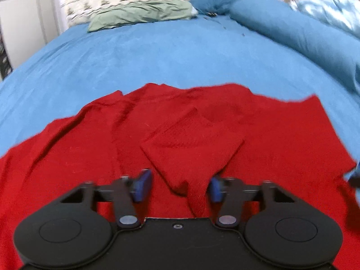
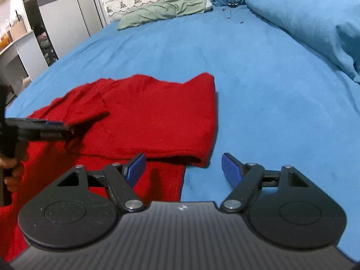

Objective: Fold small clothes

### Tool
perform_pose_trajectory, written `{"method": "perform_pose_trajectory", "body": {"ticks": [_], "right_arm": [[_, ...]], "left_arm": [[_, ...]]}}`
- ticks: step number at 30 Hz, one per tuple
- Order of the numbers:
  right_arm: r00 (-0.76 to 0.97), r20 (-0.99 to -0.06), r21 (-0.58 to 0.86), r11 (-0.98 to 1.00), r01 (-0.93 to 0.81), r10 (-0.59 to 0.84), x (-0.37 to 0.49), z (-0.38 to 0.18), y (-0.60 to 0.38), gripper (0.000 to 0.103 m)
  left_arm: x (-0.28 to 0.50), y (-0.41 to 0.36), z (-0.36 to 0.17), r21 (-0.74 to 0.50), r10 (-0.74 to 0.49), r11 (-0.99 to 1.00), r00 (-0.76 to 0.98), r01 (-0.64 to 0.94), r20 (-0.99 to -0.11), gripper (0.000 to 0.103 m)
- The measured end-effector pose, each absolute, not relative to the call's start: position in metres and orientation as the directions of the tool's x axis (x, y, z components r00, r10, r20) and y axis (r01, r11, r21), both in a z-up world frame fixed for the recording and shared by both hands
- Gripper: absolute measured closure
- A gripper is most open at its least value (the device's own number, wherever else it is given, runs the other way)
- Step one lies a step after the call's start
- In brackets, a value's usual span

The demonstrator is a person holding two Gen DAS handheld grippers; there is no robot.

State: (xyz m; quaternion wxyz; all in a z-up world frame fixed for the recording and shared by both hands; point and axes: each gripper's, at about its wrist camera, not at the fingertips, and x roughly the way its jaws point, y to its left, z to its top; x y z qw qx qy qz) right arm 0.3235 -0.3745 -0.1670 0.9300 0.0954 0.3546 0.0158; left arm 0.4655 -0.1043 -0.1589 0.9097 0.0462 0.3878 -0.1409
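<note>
Left hand-held gripper [image 1: 177, 187] sits half-narrowed around a raised fold of the red knit sweater [image 1: 180, 135], probably to pull it over. Right hand-held gripper [image 2: 182, 168] is wide and holding nothing, above the blue bed sheet [image 2: 258, 78].

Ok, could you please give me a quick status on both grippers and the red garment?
Left gripper part closed around a raised fold of the red knit garment, pads not pressing. Right gripper open, empty. Garment partly folded on blue bedsheet; nothing in the way.
</note>
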Motion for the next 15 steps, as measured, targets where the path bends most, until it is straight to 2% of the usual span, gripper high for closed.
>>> {"method": "perform_pose_trajectory", "body": {"ticks": [2, 8, 14, 15], "right_arm": [[0.744, -0.661, 0.19, 0.981, 0.043, 0.095, 0.323, -0.173, -0.373, 0.013], [0.762, -0.645, 0.164, 0.983, 0.077, 0.048, 0.321, -0.18, -0.374, 0.013], [0.753, -0.657, 0.167, 0.981, 0.1, 0.035, 0.332, -0.185, -0.374, 0.011], [0.753, -0.658, 0.158, 0.983, 0.097, 0.031, 0.334, -0.186, -0.373, 0.01]], "left_arm": [[0.468, -0.093, -0.158, -0.072, -0.221, 0.967, 0.668, 0.243, -0.711, 0.059], [0.463, -0.053, -0.161, -0.2, -0.234, 0.971, 0.701, 0.132, -0.673, 0.059], [0.465, -0.052, -0.161, -0.214, -0.249, 0.967, 0.714, 0.141, -0.655, 0.06], [0.467, -0.052, -0.161, -0.225, -0.254, 0.965, 0.711, 0.137, -0.656, 0.062]]}}
